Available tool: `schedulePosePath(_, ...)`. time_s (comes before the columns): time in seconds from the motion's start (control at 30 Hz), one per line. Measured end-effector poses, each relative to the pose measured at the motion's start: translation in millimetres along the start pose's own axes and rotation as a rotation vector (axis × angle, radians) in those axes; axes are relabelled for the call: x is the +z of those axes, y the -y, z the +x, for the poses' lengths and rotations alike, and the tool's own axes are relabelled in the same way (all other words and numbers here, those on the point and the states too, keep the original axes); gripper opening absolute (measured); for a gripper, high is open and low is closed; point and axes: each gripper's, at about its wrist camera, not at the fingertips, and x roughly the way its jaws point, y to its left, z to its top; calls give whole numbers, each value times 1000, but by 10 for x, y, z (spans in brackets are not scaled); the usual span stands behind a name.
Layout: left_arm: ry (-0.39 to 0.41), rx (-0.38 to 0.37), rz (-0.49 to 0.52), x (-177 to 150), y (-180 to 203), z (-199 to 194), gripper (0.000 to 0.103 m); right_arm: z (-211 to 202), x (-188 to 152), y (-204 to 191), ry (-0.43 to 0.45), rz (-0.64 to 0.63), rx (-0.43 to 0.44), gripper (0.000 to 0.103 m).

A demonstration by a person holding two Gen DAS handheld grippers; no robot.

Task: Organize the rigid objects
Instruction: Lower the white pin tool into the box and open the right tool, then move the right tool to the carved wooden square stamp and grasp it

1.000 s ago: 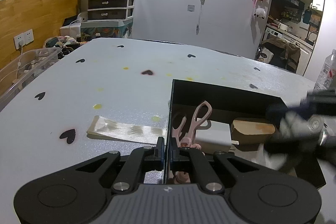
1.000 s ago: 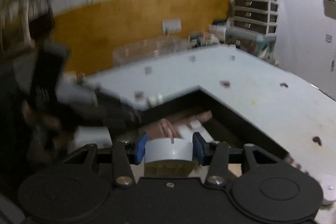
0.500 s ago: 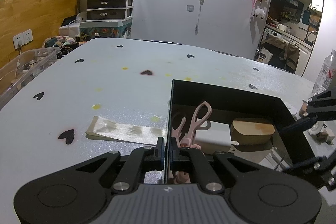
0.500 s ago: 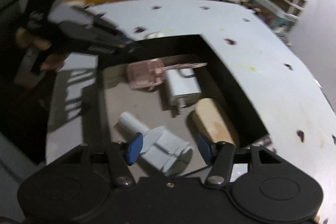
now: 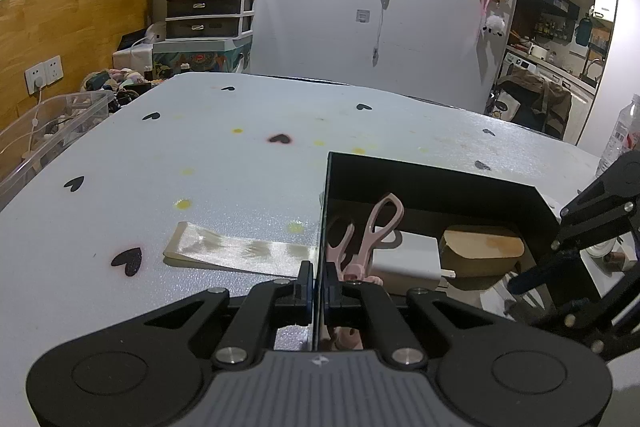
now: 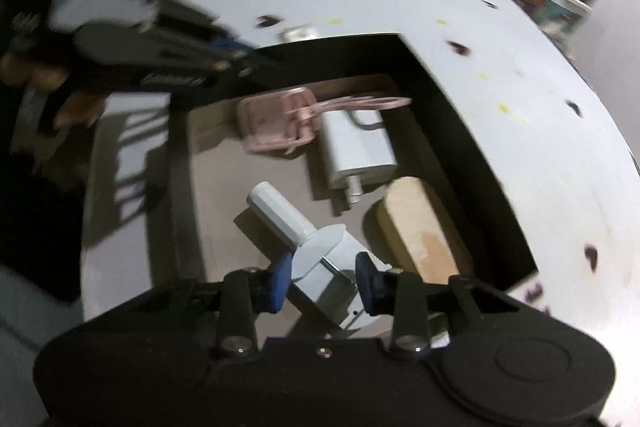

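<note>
We see our left gripper (image 5: 319, 281) pinched tight on the thin near-left wall of the black box (image 5: 432, 179). Our right gripper (image 6: 323, 281) hangs over the box with its blue pads wide apart, holding nothing. Inside lie pink scissors (image 6: 304, 115), a smooth white charger block (image 6: 356, 147), a rounded wooden block (image 6: 420, 227) and a white plastic tool with a round handle (image 6: 280, 211); its near end is hidden by our gripper. A shiny flat strip (image 5: 236, 251) lies on the speckled table (image 5: 160, 155), left of the box
</note>
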Motion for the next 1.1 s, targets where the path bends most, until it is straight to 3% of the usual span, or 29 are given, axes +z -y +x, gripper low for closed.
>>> schedulePosePath(0.3, 1, 0, -4, 7, 1, 5, 4, 49, 11, 141, 54, 327, -82, 35)
schedulePosePath(0.5, 1, -1, -5, 8, 1, 6, 4, 92, 18, 95, 82, 430, -152, 36)
schedulePosePath(0.7, 1, -1, -5, 5, -1, 4, 4, 68, -1, 70, 92, 453, -173, 36)
schedulePosePath(0.87, 1, -1, -7, 8, 10, 14, 4, -167, -65, 46, 166, 474, -170, 55)
schedulePosePath(1.0, 0, -1, -7, 10, 12, 15, 4, -365, -144, 19, 232, 494, -180, 81)
schedulePosePath(1.1, -1, 0, -7, 9, 13, 24, 4, -492, -221, 6, 266, 511, -193, 87)
